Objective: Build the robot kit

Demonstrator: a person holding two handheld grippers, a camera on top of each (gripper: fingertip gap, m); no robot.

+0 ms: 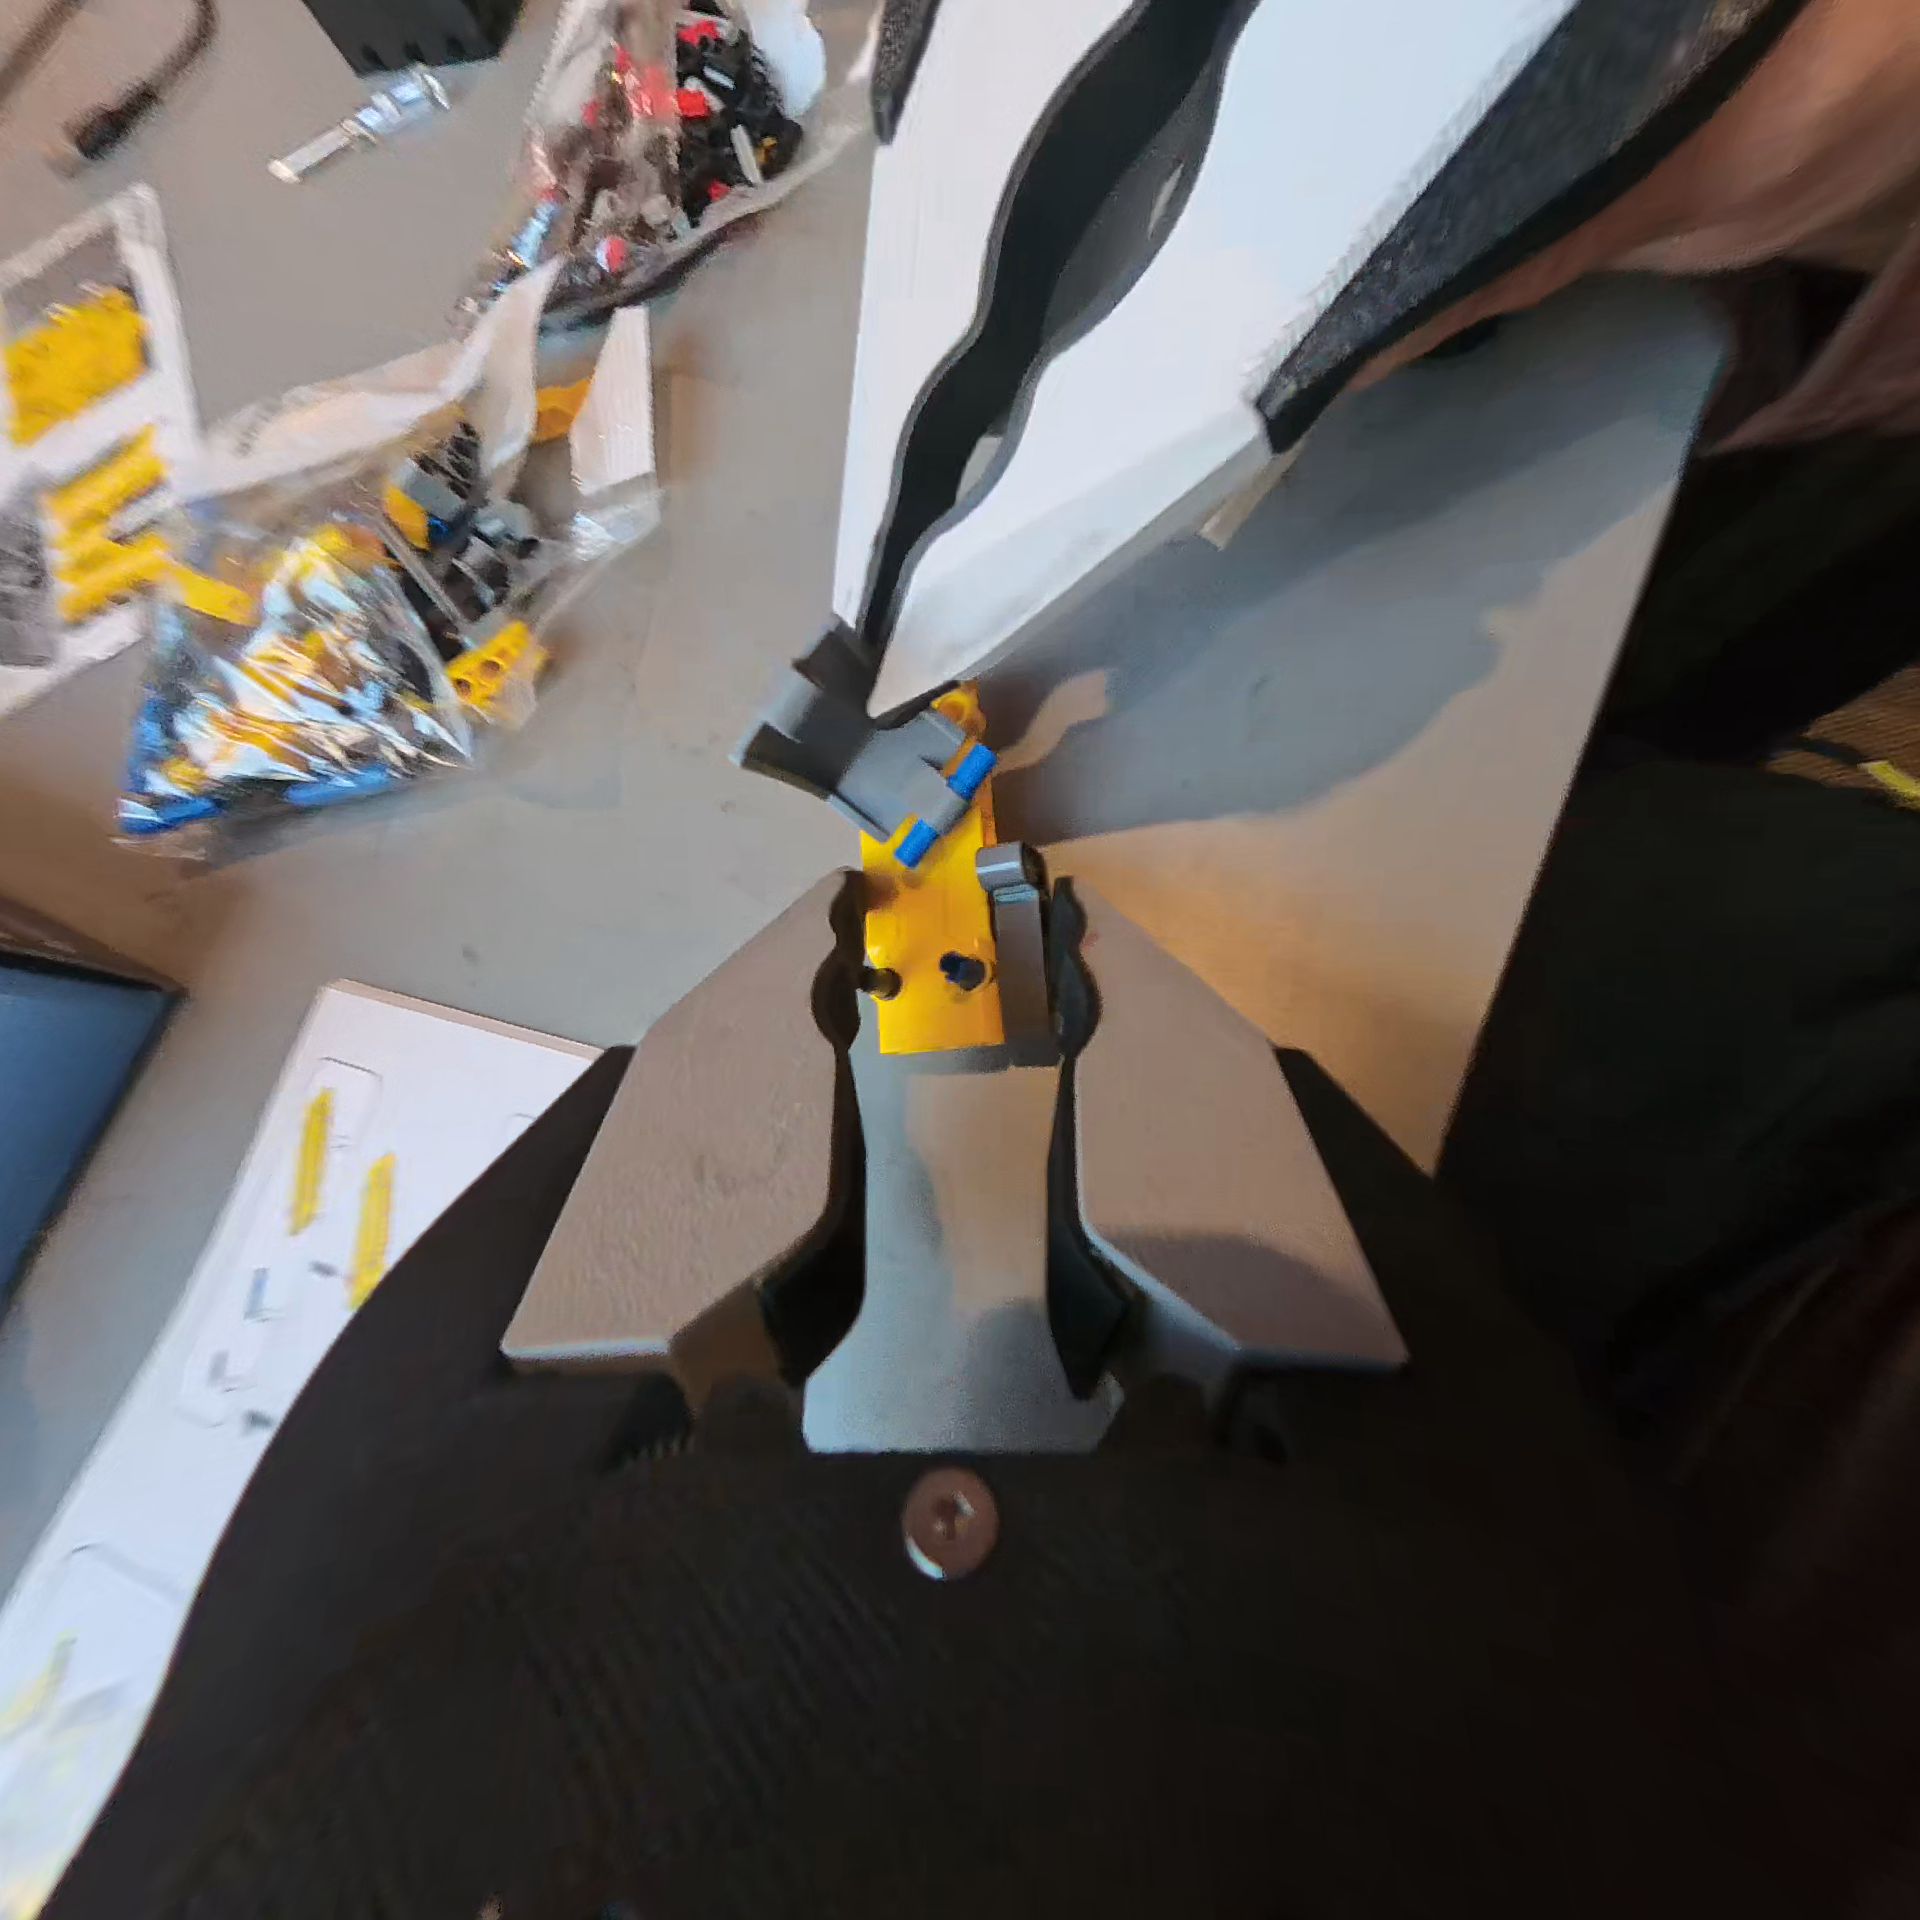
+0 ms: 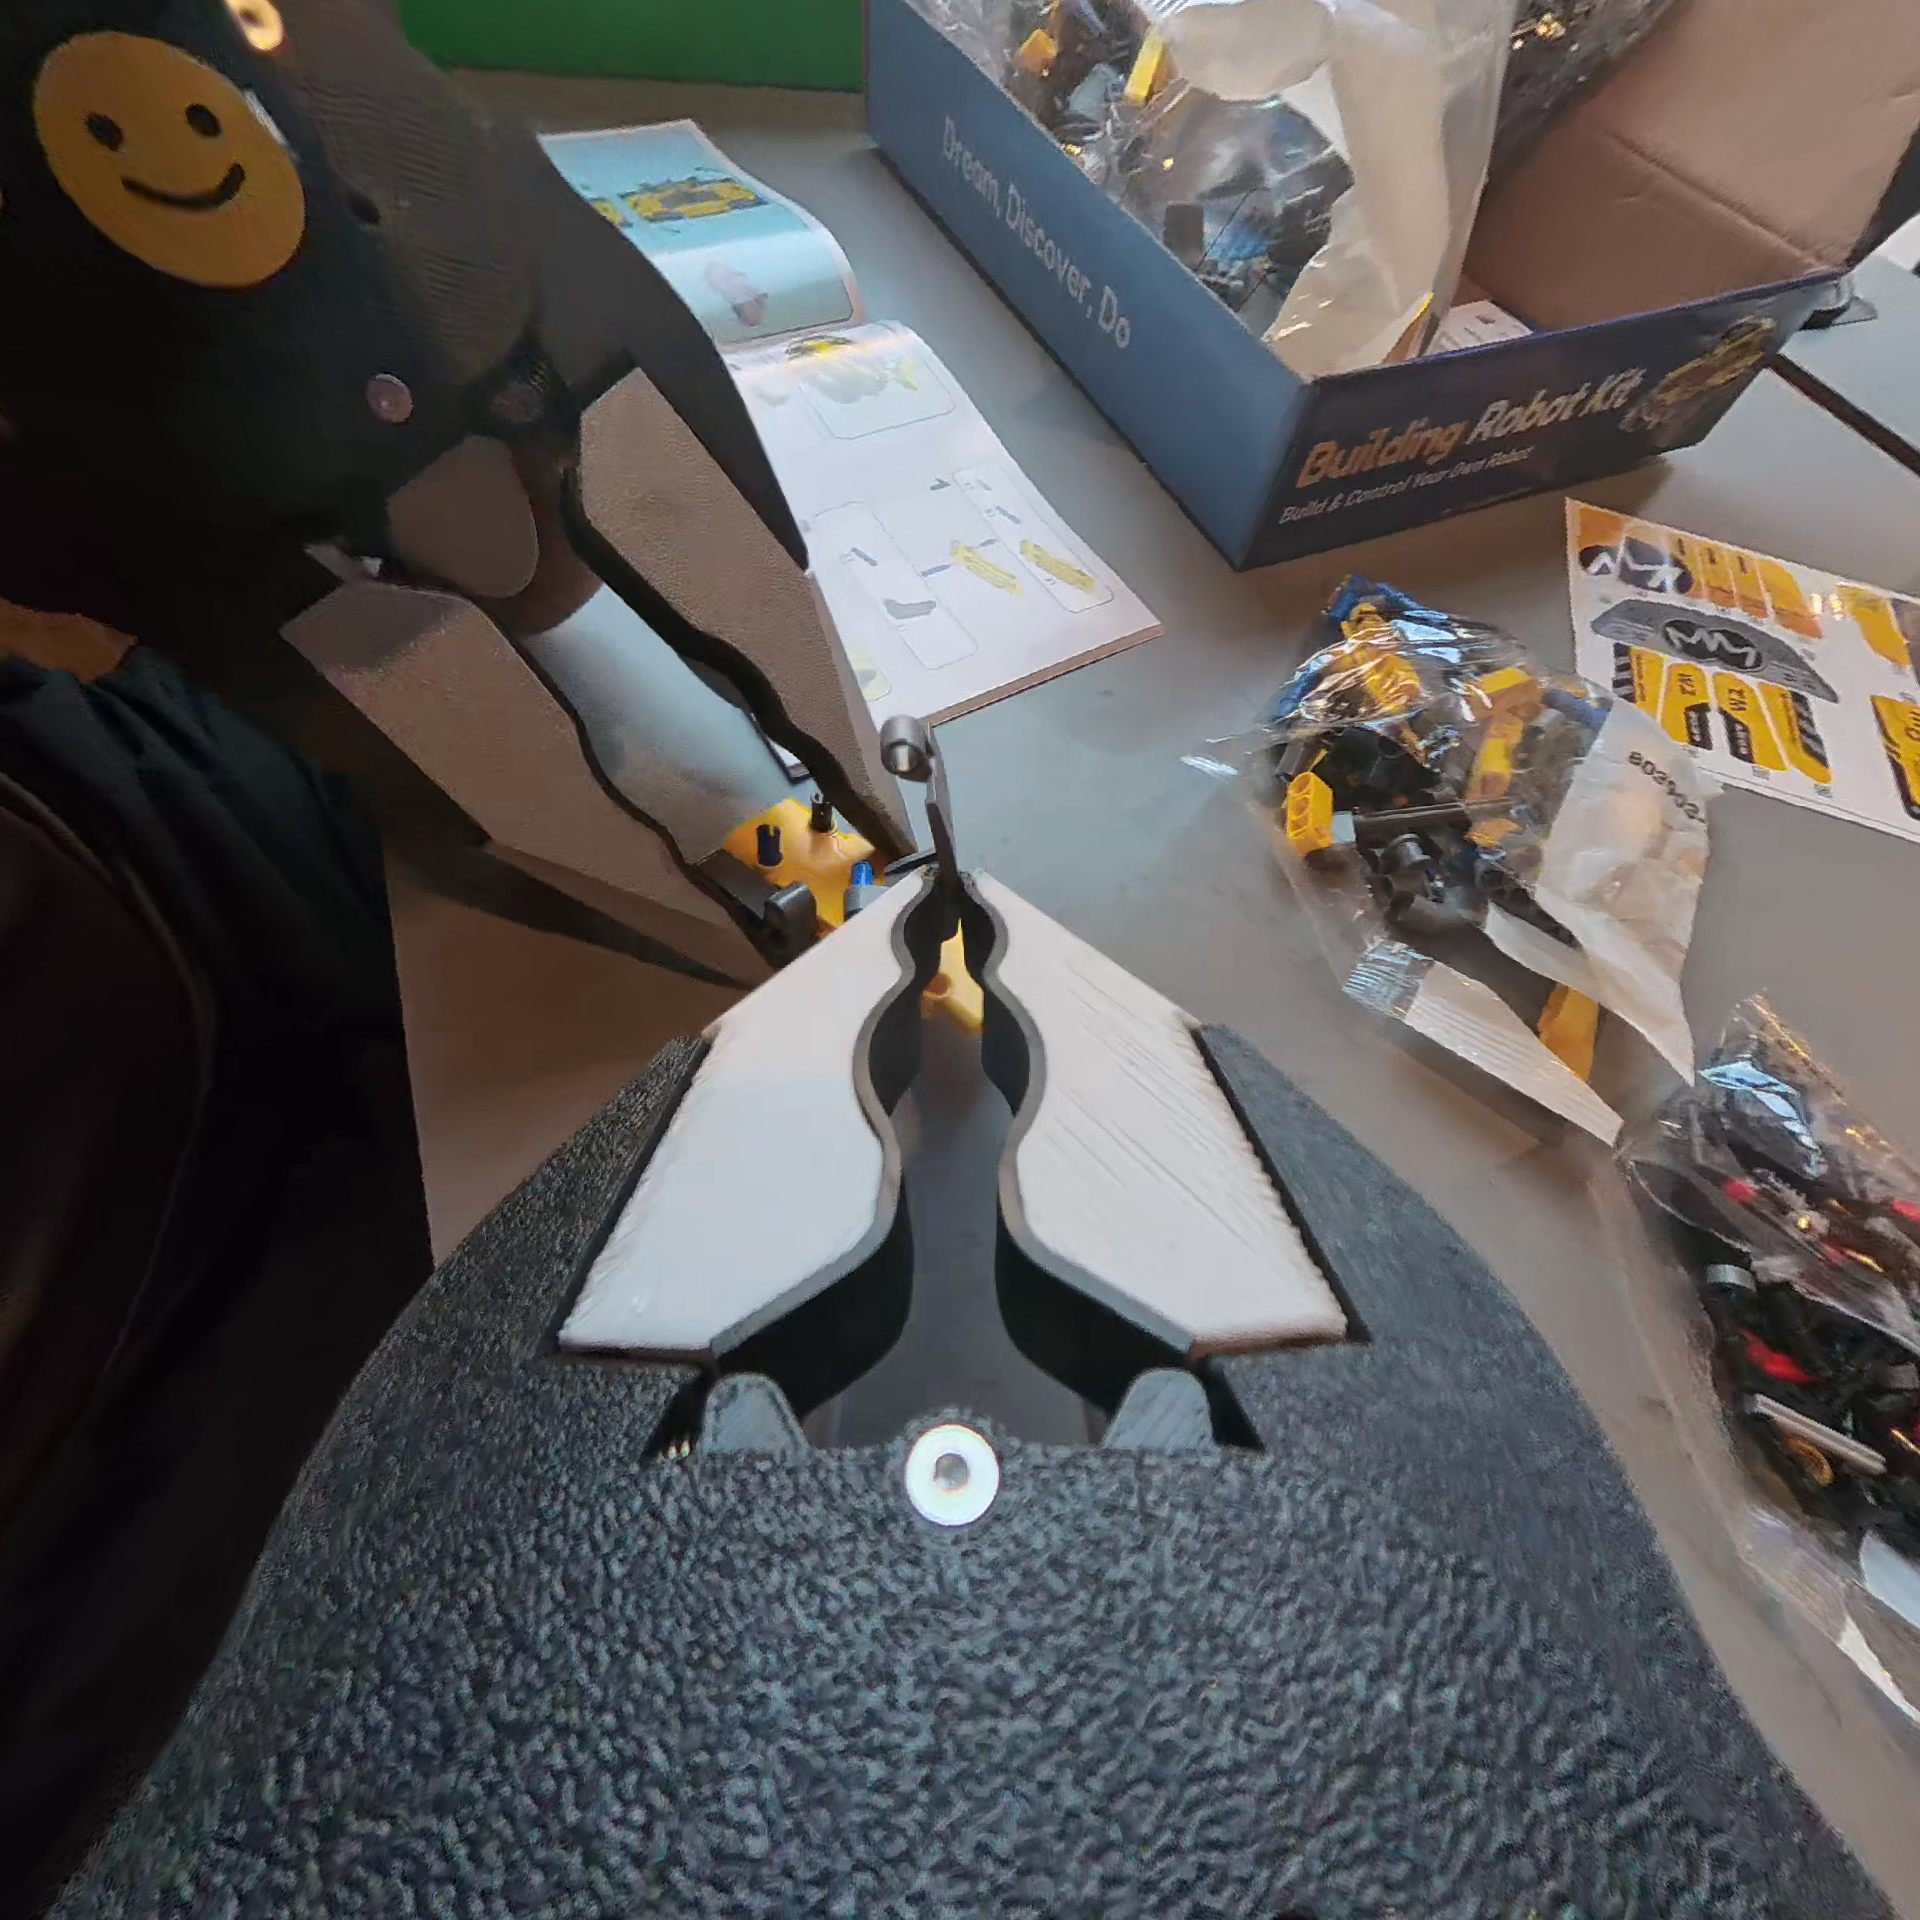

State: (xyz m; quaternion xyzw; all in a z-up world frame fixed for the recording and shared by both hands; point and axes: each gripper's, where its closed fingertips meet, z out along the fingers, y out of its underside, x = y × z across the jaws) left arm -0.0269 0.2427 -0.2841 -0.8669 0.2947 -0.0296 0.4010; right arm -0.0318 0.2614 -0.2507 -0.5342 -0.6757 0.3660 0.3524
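Item 1: left gripper (image 1: 951, 935). Jaws closed on a yellow brick assy (image 1: 935, 966), held above the grey table (image 1: 644, 644); a grey side piece (image 1: 1013, 935) is pressed between the assy and one finger. Black pins are seen on the assy's near face.

Item 2: right gripper (image 2: 943, 891). Jaws nearly closed, tips pinched on a thin grey beam piece (image 2: 920, 774). In the left wrist view the piece is seen as a grey part w/ blue pins (image 1: 940, 800), its pin end laid against the far end of the assy. Whether the pins are seated cannot be told.

Item 3: instruction booklet (image 2: 935, 520), open, laid on the table beyond the assy in the right wrist view.

Item 4: blue kit box (image 2: 1299, 416), open, further back than the booklet; bags of parts are seen inside.

Item 5: clear bag of yellow/black/blue parts (image 2: 1455, 810), placed right of the assy, near.

Item 6: bag of black/red parts (image 2: 1818, 1299), just beside item 5.

Item 7: sticker sheet (image 2: 1745, 665), set behind item 5.

Left wrist view is partly blurred.
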